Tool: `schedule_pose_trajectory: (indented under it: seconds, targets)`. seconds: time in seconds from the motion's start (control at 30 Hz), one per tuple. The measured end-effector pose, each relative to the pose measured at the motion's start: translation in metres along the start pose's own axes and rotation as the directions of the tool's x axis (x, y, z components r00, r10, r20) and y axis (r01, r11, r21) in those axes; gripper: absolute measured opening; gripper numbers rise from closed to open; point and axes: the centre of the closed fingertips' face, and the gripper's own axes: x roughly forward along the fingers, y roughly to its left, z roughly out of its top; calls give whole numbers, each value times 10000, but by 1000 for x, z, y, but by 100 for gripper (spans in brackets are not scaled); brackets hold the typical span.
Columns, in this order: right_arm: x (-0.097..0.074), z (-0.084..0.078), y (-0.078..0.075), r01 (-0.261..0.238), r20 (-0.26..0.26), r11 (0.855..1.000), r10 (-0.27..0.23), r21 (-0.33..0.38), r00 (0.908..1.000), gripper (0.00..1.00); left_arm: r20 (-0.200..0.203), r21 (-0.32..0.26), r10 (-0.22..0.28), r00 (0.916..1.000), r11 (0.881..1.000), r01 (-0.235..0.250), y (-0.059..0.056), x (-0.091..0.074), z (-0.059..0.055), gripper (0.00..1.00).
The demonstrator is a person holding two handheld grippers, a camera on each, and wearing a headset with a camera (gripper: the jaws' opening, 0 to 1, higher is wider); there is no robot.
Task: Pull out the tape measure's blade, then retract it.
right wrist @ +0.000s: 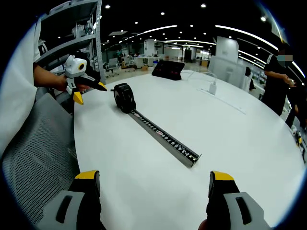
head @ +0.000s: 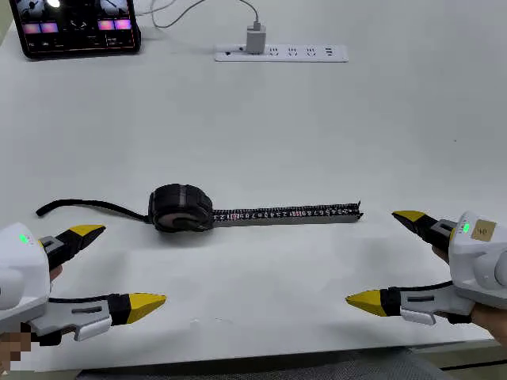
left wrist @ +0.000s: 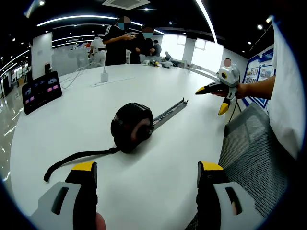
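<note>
- While held low over the bench (head: 277, 119), spread wide and grasping nothing: left gripper (head: 131, 265), yellow tips well apart.
- Equally released and empty: right gripper (head: 372, 257), tips clear of everything.
- Ahead of the left gripper, a little toward the right one and touching neither: tape measure (head: 181, 208), a black round case lying on its side on the bench.
- Partly extended from the case toward the right gripper: blade (head: 289, 213), flat on the bench with its printed marks facing up.
- At the blade's free end, near the right gripper's farther tip but apart from it: end hook (head: 359, 210).
- Trailing from the opposite side of the case, just ahead of the left gripper's farther tip: black strap (head: 87, 206), slack on the bench.
- In the left gripper view: case straight ahead between the jaws, blade running away to the right, right gripper open in the air past the blade's end.
- In the right gripper view: hook nearest, ahead and between the jaws, blade running off to the case, left gripper open just to the left of the case.
- Far beyond both grippers, across the bench: white power strip (head: 281, 53) with a charger (head: 256, 37) plugged in, and a dark tablet (head: 79, 28) with a lit screen.
- Behind the left gripper, at the bench's near edge: grey mesh chair (left wrist: 249, 139).
</note>
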Motion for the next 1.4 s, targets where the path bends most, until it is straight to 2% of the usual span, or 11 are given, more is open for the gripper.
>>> schedule_pose_trajectory:
  seconds: [0.33,0.63,0.67,0.87,1.07,1.23,1.4]
  targets:
    - [2,-4,-1,-26,-70,10000,25,-40,10000,92,-16,-56,46,10000,10000,-46,1,-1,-1,83]
    - [3,-6,-1,-46,-79,10000,46,-11,10000,92,46,-125,51,10000,9999,-51,0,2,2,84]
    - [3,-6,-1,-46,-75,10000,46,-8,10000,92,152,-196,49,9999,9998,-46,-1,3,4,84]
    - [4,-7,-1,-80,-88,10000,80,16,9999,92,97,-359,11,10000,9994,-7,-3,9,5,84]
    - [4,-6,-1,-80,-56,10000,80,16,10000,92,149,-491,218,9997,9986,-211,-1,15,11,86]
    - [4,-5,-2,-66,-57,10000,66,4,10000,92,42,-655,511,9987,9966,-507,3,23,13,87]
    - [4,-4,-3,-41,-46,10000,41,7,10000,92,-9,-828,590,9983,9948,-589,3,30,15,87]
